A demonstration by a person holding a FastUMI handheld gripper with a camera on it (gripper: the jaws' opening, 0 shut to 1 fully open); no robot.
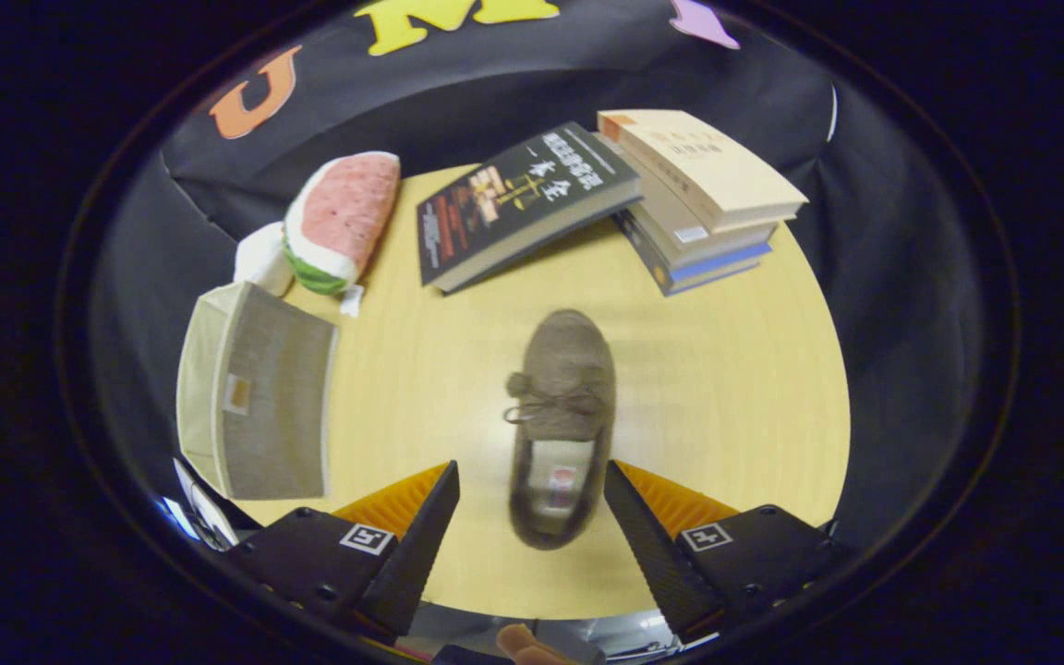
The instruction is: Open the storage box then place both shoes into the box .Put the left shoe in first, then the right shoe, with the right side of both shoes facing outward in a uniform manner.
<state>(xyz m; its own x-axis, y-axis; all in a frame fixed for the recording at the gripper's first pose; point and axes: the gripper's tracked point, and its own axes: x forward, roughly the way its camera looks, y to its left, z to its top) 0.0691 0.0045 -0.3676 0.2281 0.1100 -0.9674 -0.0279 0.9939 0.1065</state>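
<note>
One fuzzy brown slipper-style shoe (562, 425) lies on the pale wooden table (726, 369), its heel between the gripper's (530, 485) fingers. Those fingers stand apart, untouching. Beyond-left sits a beige fabric storage box (255, 392).

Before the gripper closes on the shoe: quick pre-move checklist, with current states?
1. Gripper open: ok, fingers spread.
2. Shoe between the fingers: ok, heel end sits in the gap, neither finger touching.
3. Shoe upright on the table: ok, opening faces up.
4. Storage box open: ok, appears open, off to the left of the shoe.
5. This is the left shoe: cannot tell.
6. Books and watermelon plush clear of the shoe: ok, well beyond it.
</note>
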